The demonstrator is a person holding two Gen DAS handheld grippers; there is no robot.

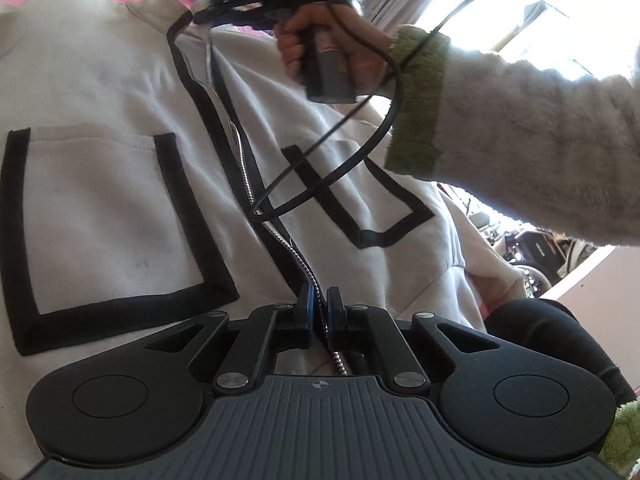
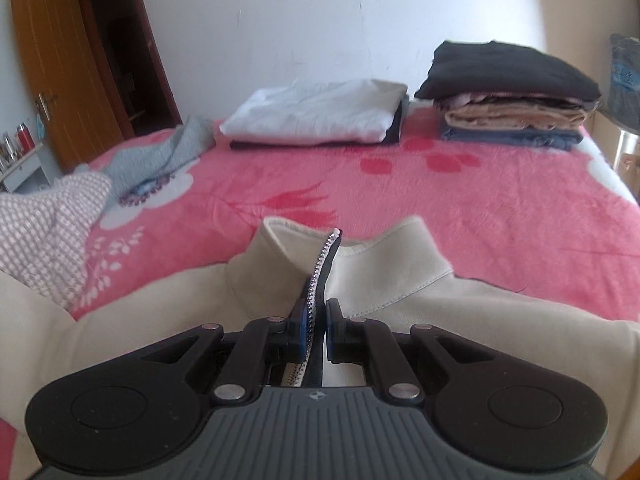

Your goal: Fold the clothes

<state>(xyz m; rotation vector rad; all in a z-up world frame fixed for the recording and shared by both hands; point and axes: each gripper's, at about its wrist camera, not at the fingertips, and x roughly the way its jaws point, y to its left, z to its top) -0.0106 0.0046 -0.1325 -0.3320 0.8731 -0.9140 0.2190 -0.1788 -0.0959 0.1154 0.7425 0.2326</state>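
A cream zip jacket [image 1: 120, 92] with black-trimmed pockets lies front up on the pink bed. My left gripper [image 1: 319, 308] is shut on its metal zipper edge [image 1: 245, 172] near the hem. In the left wrist view a hand holds my right gripper [image 1: 208, 16] at the collar end. The right wrist view shows my right gripper [image 2: 316, 320] shut on the zipper edge [image 2: 326, 256] just below the stand-up collar [image 2: 280, 244], lifting that edge slightly.
Beyond the collar on the pink floral blanket [image 2: 460, 208] sit a folded white garment [image 2: 320, 116] and a stack of folded clothes [image 2: 512, 96]. A grey top [image 2: 160, 160] and a checked cloth [image 2: 44, 224] lie at the left. A wooden door [image 2: 60, 64] stands far left.
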